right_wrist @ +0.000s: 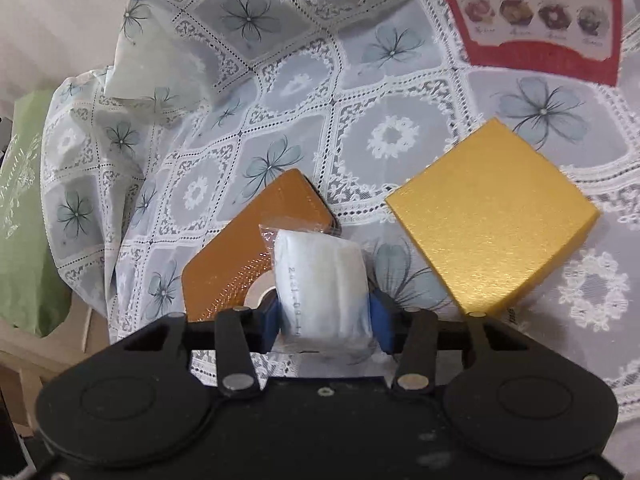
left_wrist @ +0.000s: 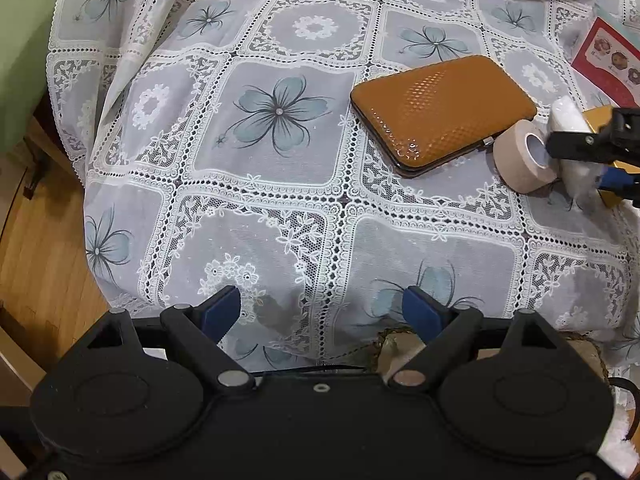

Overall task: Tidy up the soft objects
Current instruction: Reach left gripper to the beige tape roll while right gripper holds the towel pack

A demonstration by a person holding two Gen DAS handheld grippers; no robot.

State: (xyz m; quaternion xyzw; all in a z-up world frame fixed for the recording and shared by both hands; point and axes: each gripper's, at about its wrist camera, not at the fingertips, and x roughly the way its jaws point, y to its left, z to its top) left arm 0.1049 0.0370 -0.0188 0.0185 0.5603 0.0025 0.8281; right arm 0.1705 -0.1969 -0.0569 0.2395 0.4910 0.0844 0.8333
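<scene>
Left gripper (left_wrist: 320,312) hung over the near part of the table (left_wrist: 280,208), its jaws wide apart with nothing between them, only lace cloth (left_wrist: 248,120) below; a brown woven edge, perhaps a basket (left_wrist: 404,346), showed just under its right finger, too hidden to name with certainty.

Further right on the cloth lay the orange case (left_wrist: 442,110), flat, its long axis slanting away to the right; just beside its near right corner stood the roll of tape (left_wrist: 524,156), on edge, hole facing the camera.

Right again: the white wrapped pack (right_wrist: 322,292), a soft bundle in clear film, sat between the jaws of the right gripper (right_wrist: 324,320); blue pads (right_wrist: 269,326) pressed on both its flanks, so the jaws were clamped on it. The pack's long axis ran straight out along the fingers, away from the wrist, its far end overlapping the orange case and tape roll in the right wrist view. Whether it had left the cloth could not be told.

Rightmost: gold box (right_wrist: 494,216), near the pack but apart from it; red printed card (right_wrist: 536,28) well beyond.

Judgement: the right hand owned the pack, the left stood well apart; the coming move turned on lifting clear of tape and case without dragging them.
</scene>
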